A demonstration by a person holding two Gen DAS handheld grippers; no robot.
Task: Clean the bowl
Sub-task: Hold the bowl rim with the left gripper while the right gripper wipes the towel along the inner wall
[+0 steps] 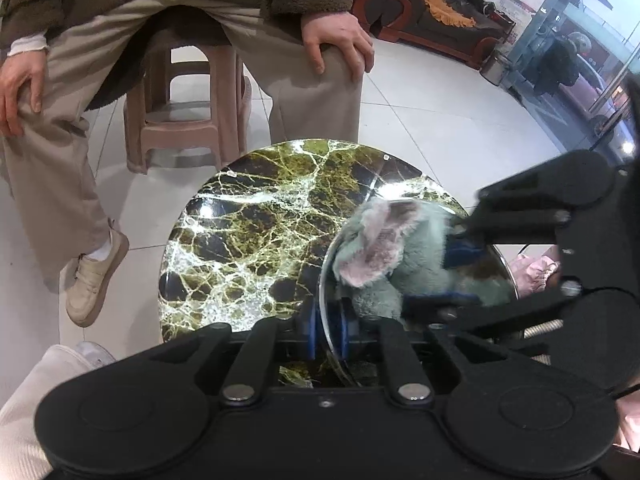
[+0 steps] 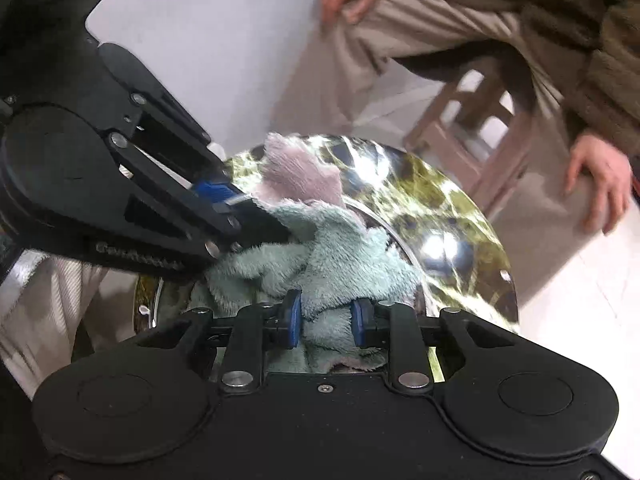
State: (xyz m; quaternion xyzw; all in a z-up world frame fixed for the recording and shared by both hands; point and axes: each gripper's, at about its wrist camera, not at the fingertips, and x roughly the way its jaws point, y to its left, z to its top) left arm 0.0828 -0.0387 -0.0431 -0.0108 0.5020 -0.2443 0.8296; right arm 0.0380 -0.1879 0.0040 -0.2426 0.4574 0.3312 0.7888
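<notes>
Marble-pattern round table (image 1: 248, 240) is bare on its left part. The bowl (image 1: 325, 280), thin shiny steel, sits at the near right edge of the table.

The left gripper (image 1: 326, 336) is nearly fully closed, w/ its blue pads on the two sides of the bowl rim, so it pinches the wall and keeps the bowl steady.

A fluffy cloth (image 1: 380, 256), teal w/ a pink side, lies bunched inside the bowl.

The right gripper (image 2: 328, 318) comes from the right. Its fingers are part-way open, and a thick fold of the cloth fills the gap and touches both pads (image 2: 294, 316).

My judgement on handling:
- The bowl is prob. light, stiff and slippery, so it can slide or tip on the smooth stone. The rim is the only good place to take it.
- The cloth is soft and squashy. It is better to grip it deep in the bunch, not at a loose corner, otherwise it can slip out during wiping.
</notes>
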